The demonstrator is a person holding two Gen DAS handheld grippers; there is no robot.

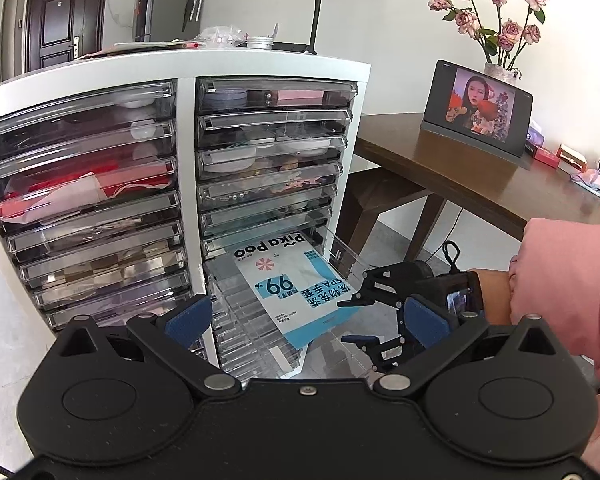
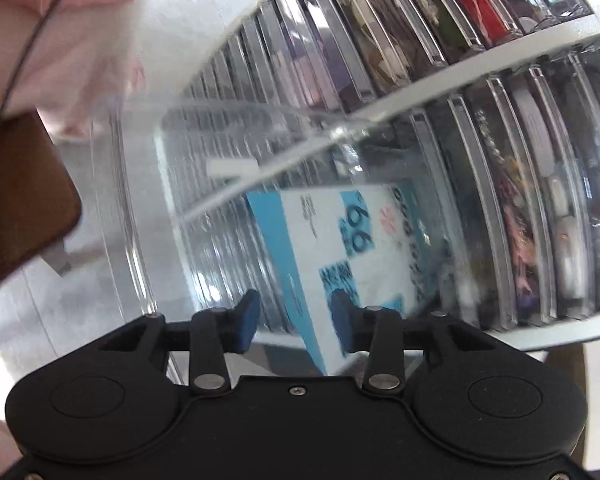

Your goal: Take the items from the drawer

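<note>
The white cabinet [image 1: 186, 128] holds two columns of clear drawers. One low drawer [image 1: 342, 254] in its right column is pulled out. In it lies a flat white and blue packet [image 1: 292, 280] printed "Pika Poo" and "99". My right gripper [image 1: 350, 320] comes in from the right, open, with one finger above and one below the packet's near corner. The right wrist view shows the packet's blue edge [image 2: 296, 280] between the blue pads [image 2: 248, 316], with a gap on both sides of my right gripper [image 2: 296, 316]. My left gripper [image 1: 306, 320] is open and held back from the drawer front, holding nothing.
A dark wooden table [image 1: 460, 176] stands right of the cabinet, with a tablet [image 1: 480, 108], a vase of pink roses [image 1: 500, 32] and small boxes. A pink sleeve [image 1: 572, 280] fills the right edge. A light stand [image 1: 318, 8] and clutter sit on the cabinet top. Pale tile floor lies below.
</note>
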